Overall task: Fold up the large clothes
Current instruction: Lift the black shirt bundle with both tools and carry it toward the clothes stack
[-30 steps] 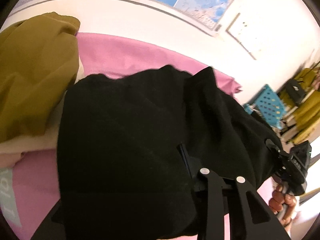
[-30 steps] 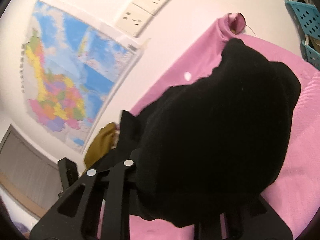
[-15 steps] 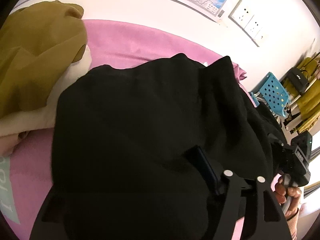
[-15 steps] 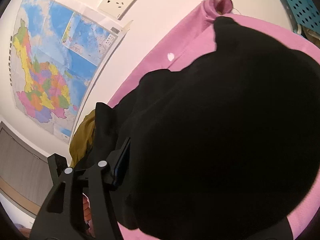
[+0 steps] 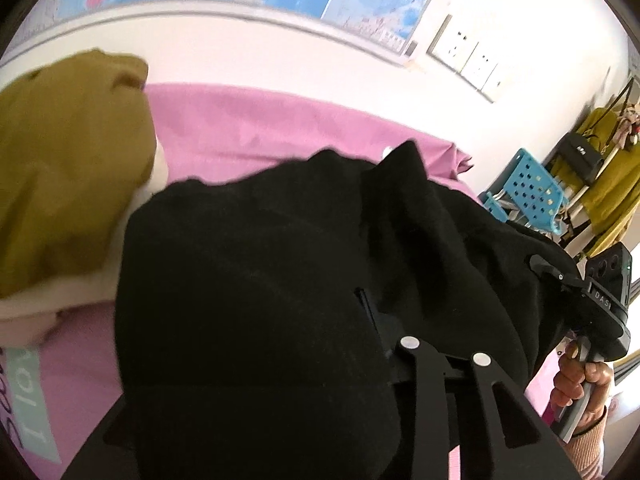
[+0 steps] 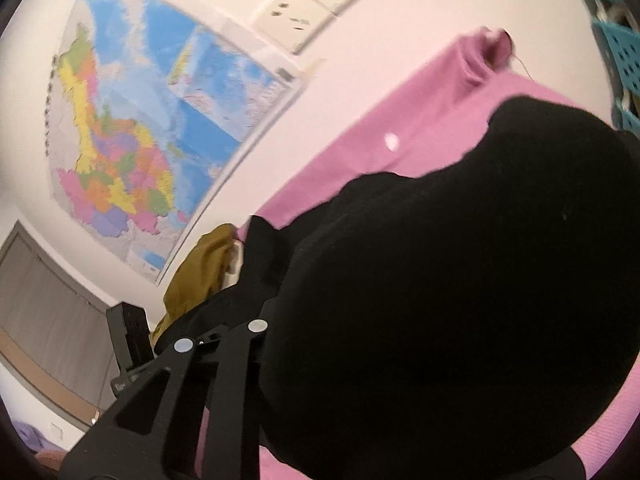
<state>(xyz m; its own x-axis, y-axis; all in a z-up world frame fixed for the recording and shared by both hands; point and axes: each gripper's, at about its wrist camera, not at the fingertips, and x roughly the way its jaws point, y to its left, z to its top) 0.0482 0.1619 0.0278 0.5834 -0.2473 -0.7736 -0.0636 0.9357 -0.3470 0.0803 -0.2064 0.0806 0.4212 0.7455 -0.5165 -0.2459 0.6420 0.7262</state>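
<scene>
Pink cloth (image 5: 256,128) covers the whole work surface, so we'll use it as our landmark for everything else. Right in the middle of it sits the black garment (image 5: 260,300), bunched up and draped over both grippers, so it fills most of both wrist views. The left gripper (image 5: 320,360) has its jaws closing with black fabric bunched between the fingers; we can't see the pads themselves, but the cloth sits right where they meet, so it looks clamped on the garment. Same story for the right gripper (image 6: 340,380): jaws closing, black fabric heaped over and between them. Off the near right edge of the pink cloth, a hand (image 5: 576,376) grips the handle of that right tool. At the left end of the pink cloth there's a mustard-yellow garment (image 5: 68,176) lying on top of something cream-coloured (image 5: 80,284). Behind the pink cloth is a white wall with a big colourful map (image 6: 132,132) and a row of wall sockets (image 5: 468,60). Past its far right corner we see a turquoise perforated crate (image 5: 528,188) and more yellow clothes hanging (image 5: 612,184).
</scene>
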